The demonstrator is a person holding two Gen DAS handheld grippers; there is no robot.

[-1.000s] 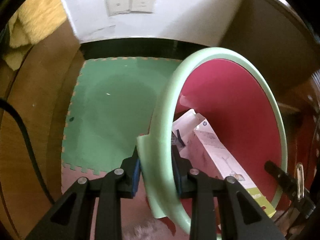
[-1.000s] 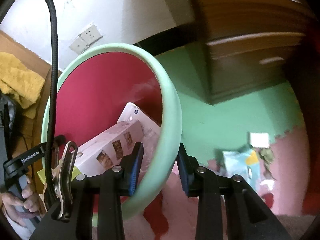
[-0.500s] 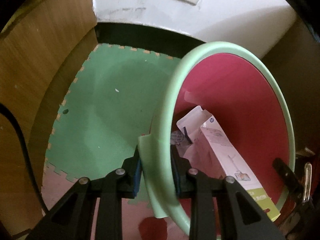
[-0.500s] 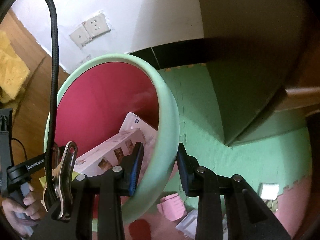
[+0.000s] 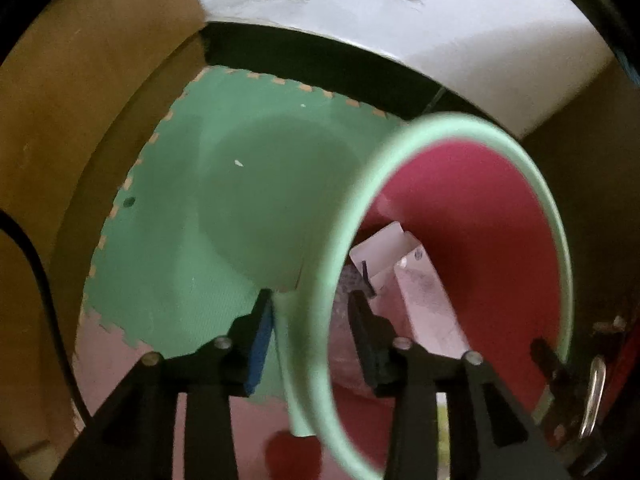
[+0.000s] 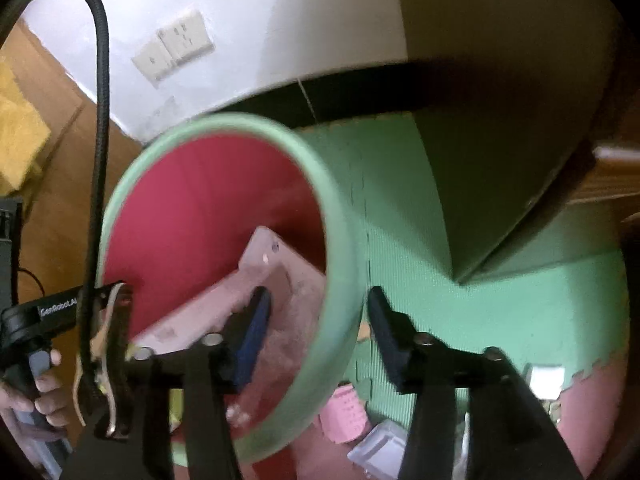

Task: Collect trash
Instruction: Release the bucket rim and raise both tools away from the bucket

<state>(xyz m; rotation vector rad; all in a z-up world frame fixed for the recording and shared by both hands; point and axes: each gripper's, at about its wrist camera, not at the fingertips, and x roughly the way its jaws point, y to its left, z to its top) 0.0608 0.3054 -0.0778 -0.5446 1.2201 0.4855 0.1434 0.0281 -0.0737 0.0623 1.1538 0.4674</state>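
Bin [image 5: 556, 264]: green outside, red inside, standing on green floor mat [image 5: 180, 248] near the wall [image 5: 400, 40].
Contents: white cartons [image 5: 424, 292] leaning inside.
Left gripper [image 5: 312, 320]: straddles the bin's left rim; jaws have just been opening, pads now clear of the rim, grip let go.
Right gripper [image 6: 316, 316]: straddles the right rim; jaws have just been opening, standing apart with gaps either side.
Loose trash: pink packet [image 6: 346, 416] and pale wrapper [image 6: 380, 448] on red mat [image 6: 592, 412], near right of bin.
Hand [image 6: 44, 396]: holds the left gripper's handle.
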